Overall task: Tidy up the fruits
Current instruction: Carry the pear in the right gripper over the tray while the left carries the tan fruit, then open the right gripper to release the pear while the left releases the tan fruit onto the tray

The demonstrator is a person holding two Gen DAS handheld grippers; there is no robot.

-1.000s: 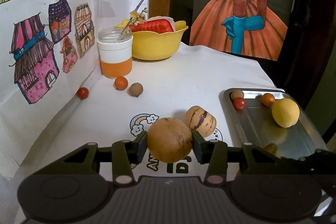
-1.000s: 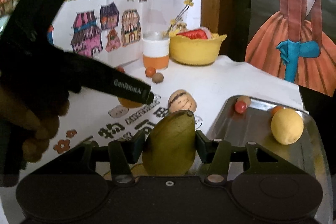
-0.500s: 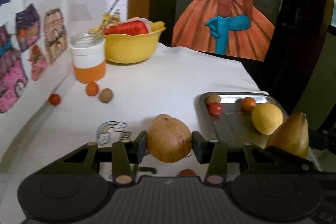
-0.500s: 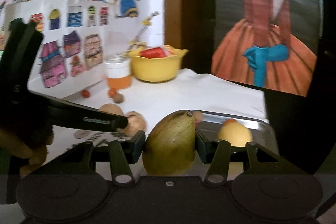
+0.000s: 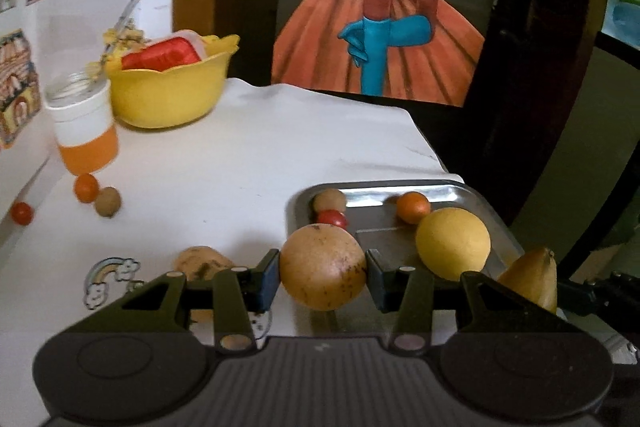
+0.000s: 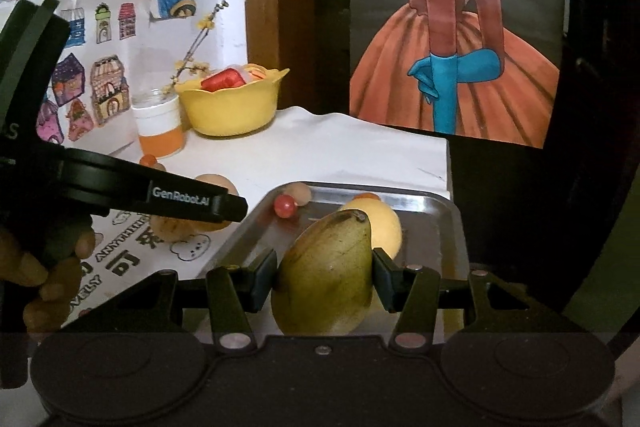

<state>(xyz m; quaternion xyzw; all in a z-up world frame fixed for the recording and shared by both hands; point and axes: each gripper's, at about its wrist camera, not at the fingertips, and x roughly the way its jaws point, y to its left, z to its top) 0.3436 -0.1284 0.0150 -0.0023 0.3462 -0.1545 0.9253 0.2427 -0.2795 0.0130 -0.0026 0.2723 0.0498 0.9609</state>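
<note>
Left gripper (image 5: pixel 323 269): clamped on a round tan fruit (image 5: pixel 322 267) at the metal tray's (image 5: pixel 460 191) near-left edge.
Right gripper (image 6: pixel 325 281): clamped on a green mango (image 6: pixel 324 277) above the tray.
Left view only: orange ball (image 5: pixel 413 207) in the tray.
Right view only: hand (image 6: pixel 48 267) holding the left tool.

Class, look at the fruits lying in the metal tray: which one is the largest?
The yellow lemon-like fruit at the tray's right side. The brown, red and orange fruits near the far rim are all far smaller.
</note>
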